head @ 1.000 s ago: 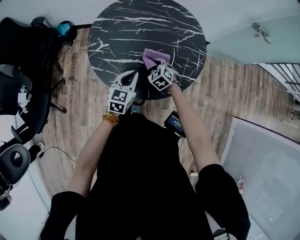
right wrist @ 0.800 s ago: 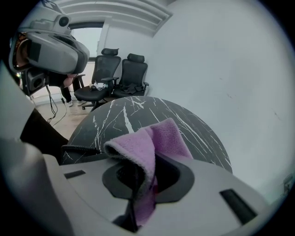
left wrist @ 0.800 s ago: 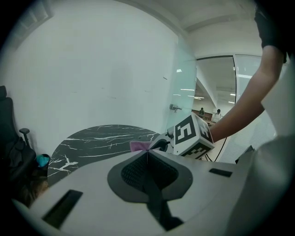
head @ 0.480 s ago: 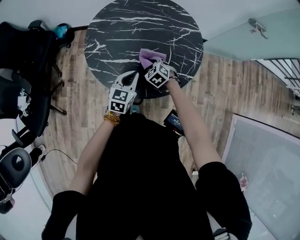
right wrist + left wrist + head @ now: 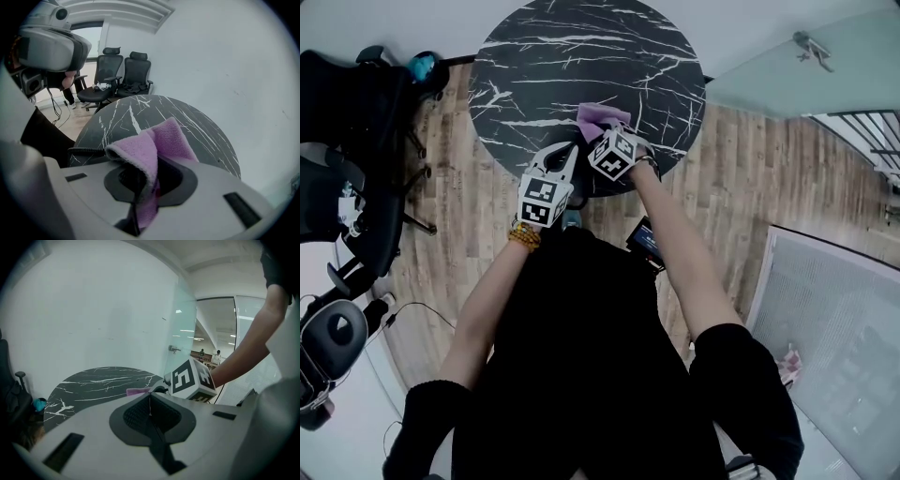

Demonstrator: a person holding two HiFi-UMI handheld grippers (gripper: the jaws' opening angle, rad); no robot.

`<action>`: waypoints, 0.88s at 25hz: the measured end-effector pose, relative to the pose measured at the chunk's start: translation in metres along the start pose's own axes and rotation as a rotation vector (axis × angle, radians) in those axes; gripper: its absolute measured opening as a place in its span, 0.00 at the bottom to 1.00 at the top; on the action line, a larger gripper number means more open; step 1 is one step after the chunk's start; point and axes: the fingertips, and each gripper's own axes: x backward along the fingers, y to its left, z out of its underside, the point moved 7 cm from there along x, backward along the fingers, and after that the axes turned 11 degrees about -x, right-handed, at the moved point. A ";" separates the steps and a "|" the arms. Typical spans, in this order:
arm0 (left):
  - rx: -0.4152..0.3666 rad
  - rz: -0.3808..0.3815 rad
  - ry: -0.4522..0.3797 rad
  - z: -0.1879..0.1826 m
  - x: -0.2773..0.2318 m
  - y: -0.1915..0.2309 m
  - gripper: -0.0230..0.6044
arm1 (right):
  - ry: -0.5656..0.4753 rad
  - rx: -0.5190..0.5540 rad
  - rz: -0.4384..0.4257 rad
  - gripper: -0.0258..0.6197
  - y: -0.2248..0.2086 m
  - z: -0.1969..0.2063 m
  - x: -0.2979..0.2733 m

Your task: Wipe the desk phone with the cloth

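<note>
The right claw is clamped on the folded cloth and holds it over the near edge of the counter, flap forward, presumably for wiping. The left claw is closed and empty. Of the phone, only a coiled cord shows.

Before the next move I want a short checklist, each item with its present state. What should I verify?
1. Cloth clamped in the right gripper: ok.
2. Left gripper empty, jaws together: ok.
3. Both grippers over the near edge of the table: ok.
4. Desk phone in plain view: not ok; only a coiled cord shows.
5. Cloth touching the phone: cannot tell.
</note>
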 end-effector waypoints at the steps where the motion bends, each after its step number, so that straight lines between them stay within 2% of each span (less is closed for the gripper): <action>1: 0.002 0.001 0.000 0.000 0.001 0.000 0.06 | 0.006 -0.001 -0.001 0.13 0.002 0.002 0.000; 22: -0.001 0.004 -0.006 0.007 0.009 -0.003 0.06 | 0.049 0.004 0.007 0.13 0.019 0.013 0.000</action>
